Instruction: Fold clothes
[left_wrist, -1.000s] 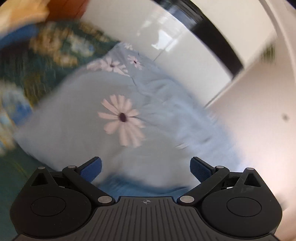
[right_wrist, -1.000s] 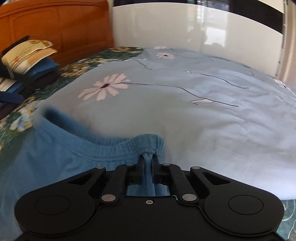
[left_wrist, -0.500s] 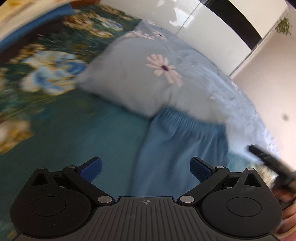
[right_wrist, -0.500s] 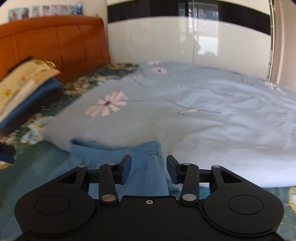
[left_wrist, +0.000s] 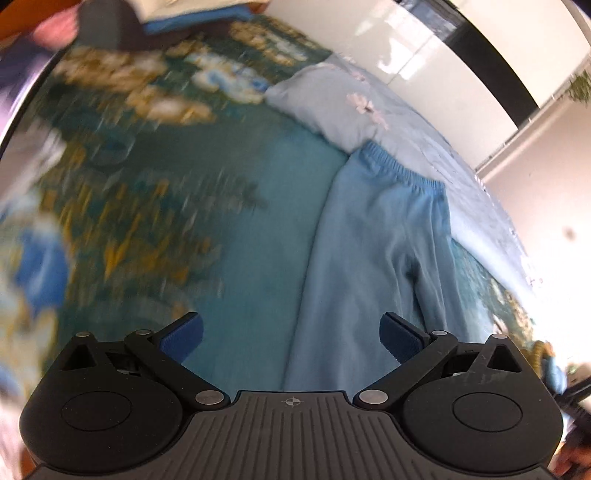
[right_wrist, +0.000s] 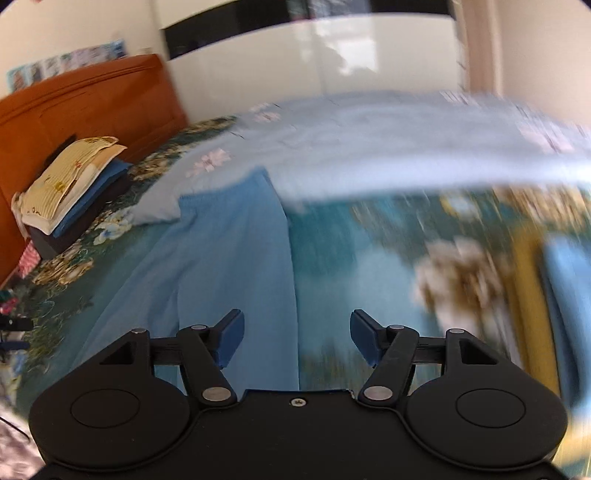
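The blue pants (left_wrist: 376, 258) lie flat on the bed (left_wrist: 236, 229). Their stretchy top edge (left_wrist: 402, 173) rests on the edge of the pale quilt (left_wrist: 369, 110), the one with pink flowers. In the left view the pants run from 6 o'clock up toward 1 o'clock. In the right view the pants (right_wrist: 221, 258) run from 6 o'clock up toward 11 o'clock.

The left gripper (left_wrist: 291, 334) is spread wide and holds nothing. The pants lie below it, closer to the blue pad (left_wrist: 400, 339) at 4 o'clock.

The right gripper (right_wrist: 297, 338) is spread too, and its jaws have just been opening. Nothing is pinched between them (the pants lie loose on the bed below). The right side of the pants shows in the gap between the two pads.

At 9 o'clock in the right view a stack of folded clothes (right_wrist: 74, 184) sits by the wooden headboard (right_wrist: 81, 110). The bed cover has big gold and white flowers (right_wrist: 461, 280), very blurry on the right side. A white wardrobe (right_wrist: 314, 66) stands behind the bed.
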